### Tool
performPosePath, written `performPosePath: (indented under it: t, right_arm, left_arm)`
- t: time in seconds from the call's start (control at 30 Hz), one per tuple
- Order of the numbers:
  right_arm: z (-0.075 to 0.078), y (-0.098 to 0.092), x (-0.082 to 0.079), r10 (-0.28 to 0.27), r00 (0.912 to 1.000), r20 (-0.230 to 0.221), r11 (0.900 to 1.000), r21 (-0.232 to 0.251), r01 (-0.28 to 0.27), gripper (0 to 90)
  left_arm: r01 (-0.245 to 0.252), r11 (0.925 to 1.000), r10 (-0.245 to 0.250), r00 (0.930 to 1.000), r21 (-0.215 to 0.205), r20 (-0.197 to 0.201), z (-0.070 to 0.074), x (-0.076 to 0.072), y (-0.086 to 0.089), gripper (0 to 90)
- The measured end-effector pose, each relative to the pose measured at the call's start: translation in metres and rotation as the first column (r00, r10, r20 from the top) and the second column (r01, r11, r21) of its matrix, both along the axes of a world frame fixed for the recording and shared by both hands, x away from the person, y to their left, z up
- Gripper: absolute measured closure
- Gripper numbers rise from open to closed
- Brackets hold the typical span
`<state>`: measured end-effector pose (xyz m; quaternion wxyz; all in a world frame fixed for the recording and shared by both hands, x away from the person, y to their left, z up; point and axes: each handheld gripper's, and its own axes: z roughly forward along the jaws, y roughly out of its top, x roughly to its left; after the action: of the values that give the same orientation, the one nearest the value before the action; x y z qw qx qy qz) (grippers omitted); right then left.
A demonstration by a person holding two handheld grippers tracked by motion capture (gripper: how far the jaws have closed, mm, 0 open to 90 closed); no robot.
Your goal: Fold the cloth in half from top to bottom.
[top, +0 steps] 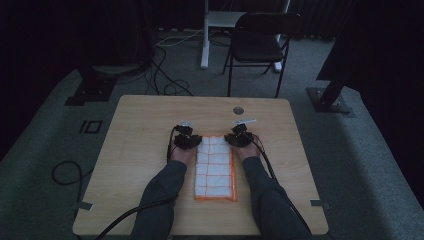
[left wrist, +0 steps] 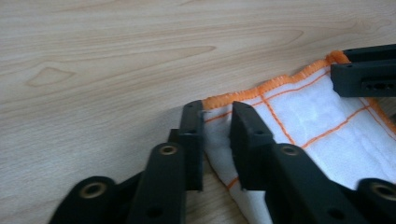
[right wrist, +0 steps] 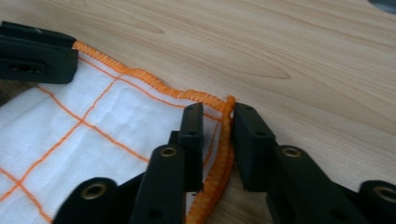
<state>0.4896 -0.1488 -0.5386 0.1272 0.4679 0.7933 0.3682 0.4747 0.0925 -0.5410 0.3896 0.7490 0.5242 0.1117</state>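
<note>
A folded white cloth with an orange grid and orange stitched hem [top: 216, 167] lies lengthwise at the middle of the pale wooden desk [top: 140, 130], between the person's grey-sleeved forearms. The left tongs [left wrist: 217, 116] pinch its far left corner, jaws nearly together with fabric bunched between them. The right tongs [right wrist: 218, 116] grip the far right corner (its orange hem runs between the pads).
</note>
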Motion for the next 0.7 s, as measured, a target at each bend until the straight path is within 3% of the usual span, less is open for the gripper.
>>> performPosePath:
  t: [0.17, 0.37, 0.7]
  right_arm:
    - [0.000, 0.000, 0.000, 0.012, 0.9999, -0.009, 1.000, 0.014, -0.011, 84.2]
    - [-0.001, 0.000, 0.000, 0.009, 0.9999, -0.009, 1.000, 0.024, -0.009, 85.5]
    - [0.009, -0.003, -0.001, 0.003, 0.9993, 0.037, 1.000, 0.028, -0.004, 85.6]
  left_arm:
    - [0.004, 1.0000, -0.005, 0.9999, -0.005, -0.016, 0.000, 0.001, 0.000, 83.3]
    - [0.010, 0.9996, -0.011, 0.9995, -0.025, -0.029, 0.002, 0.002, 0.002, 85.8]
    - [0.021, 0.9983, -0.020, 0.9996, -0.055, 0.018, 0.020, 0.003, 0.005, 86.5]
